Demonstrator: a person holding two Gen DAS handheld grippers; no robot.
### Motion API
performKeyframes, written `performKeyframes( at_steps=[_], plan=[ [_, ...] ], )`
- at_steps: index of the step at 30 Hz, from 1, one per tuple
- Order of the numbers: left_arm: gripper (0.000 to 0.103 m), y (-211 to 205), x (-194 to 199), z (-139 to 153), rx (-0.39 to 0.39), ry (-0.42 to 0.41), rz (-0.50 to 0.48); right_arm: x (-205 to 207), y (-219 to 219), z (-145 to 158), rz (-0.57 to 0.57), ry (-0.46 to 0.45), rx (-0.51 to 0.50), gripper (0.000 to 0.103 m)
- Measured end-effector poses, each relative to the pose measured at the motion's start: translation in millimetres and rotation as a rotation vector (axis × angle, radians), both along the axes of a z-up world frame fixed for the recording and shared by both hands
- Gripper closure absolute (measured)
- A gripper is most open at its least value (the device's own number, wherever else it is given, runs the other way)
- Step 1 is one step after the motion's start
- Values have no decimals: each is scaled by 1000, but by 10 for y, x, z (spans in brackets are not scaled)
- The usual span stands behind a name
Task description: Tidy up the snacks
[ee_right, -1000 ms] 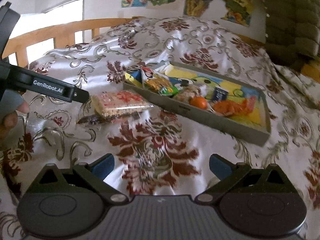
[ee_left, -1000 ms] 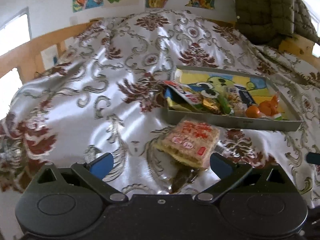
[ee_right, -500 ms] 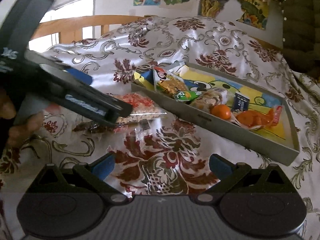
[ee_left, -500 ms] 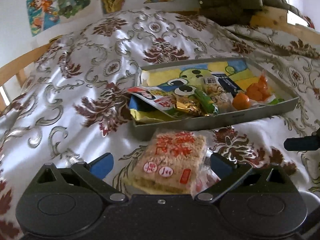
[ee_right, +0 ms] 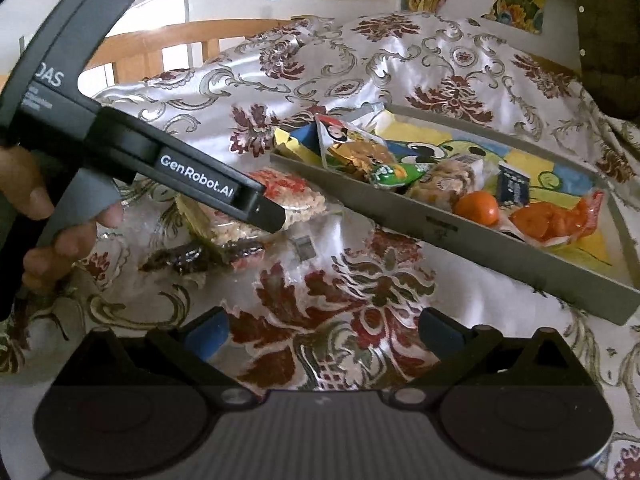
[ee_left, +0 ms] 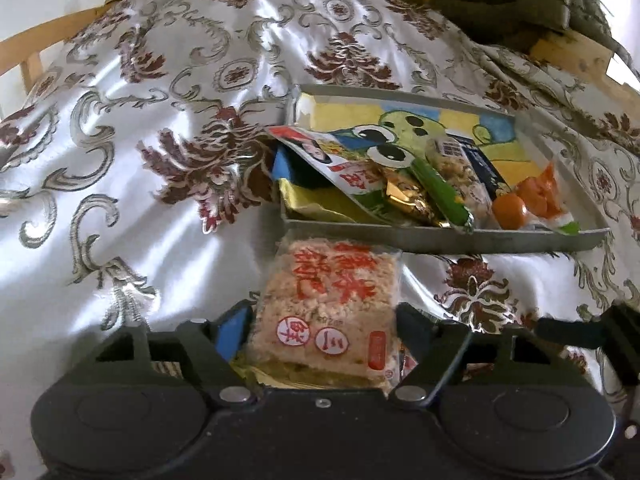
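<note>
L gripper point(ee_left: 324, 320) fingers pinching rice cracker pack point(ee_left: 332, 300) (just beside tray point(ee_left: 440, 240)); R gripper point(ee_right: 324, 328) fingers spread, nothing between.

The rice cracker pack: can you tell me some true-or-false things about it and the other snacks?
1. The rice cracker pack sits between the left gripper's fingers. True.
2. The pack is already inside the tray. False: it lies on the cloth, just outside the tray's near wall.
3. The right gripper holds a snack. False: it is open, with only cloth between its fingers.
4. An orange is in the tray. True.
5. The tray has no snacks in it. False: several packets lie inside.
</note>
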State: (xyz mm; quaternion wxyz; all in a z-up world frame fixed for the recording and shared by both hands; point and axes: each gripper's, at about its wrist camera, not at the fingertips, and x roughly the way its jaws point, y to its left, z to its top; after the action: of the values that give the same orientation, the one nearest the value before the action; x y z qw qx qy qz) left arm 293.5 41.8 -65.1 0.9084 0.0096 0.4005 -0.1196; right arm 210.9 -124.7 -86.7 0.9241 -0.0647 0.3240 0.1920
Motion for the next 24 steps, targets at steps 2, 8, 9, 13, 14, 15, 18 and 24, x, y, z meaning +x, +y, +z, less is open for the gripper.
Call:
performKeyframes(
  at_steps=[2, 8, 9, 13, 14, 15, 18, 24],
  plan=[
    [25, 52, 13, 34, 3, 16, 46, 18, 10, 10, 28, 14, 33, 0],
    [26, 314, 114, 74, -25, 85, 150, 45, 50, 58, 159, 85, 187, 0],
    [26, 352, 123, 83, -40, 93, 157, 51, 64, 62, 183, 102, 214, 0],
    [26, 422, 138, 95, -76, 115, 171, 134, 95, 40, 221, 170, 304, 0],
    [26, 423, 144, 93, -77, 117, 170, 165, 100, 25, 216, 188, 324, 0],
    [26, 424, 145, 93, -77, 118, 170, 212, 90, 3, 205, 208, 352, 0],
    [26, 428, 155, 94, -78, 124, 166, 332, 25, -41, 157, 247, 434, 1],
    [26, 453, 170, 88, -94, 135, 171, 482, -52, -75, 79, 244, 507, 7]
  ],
)
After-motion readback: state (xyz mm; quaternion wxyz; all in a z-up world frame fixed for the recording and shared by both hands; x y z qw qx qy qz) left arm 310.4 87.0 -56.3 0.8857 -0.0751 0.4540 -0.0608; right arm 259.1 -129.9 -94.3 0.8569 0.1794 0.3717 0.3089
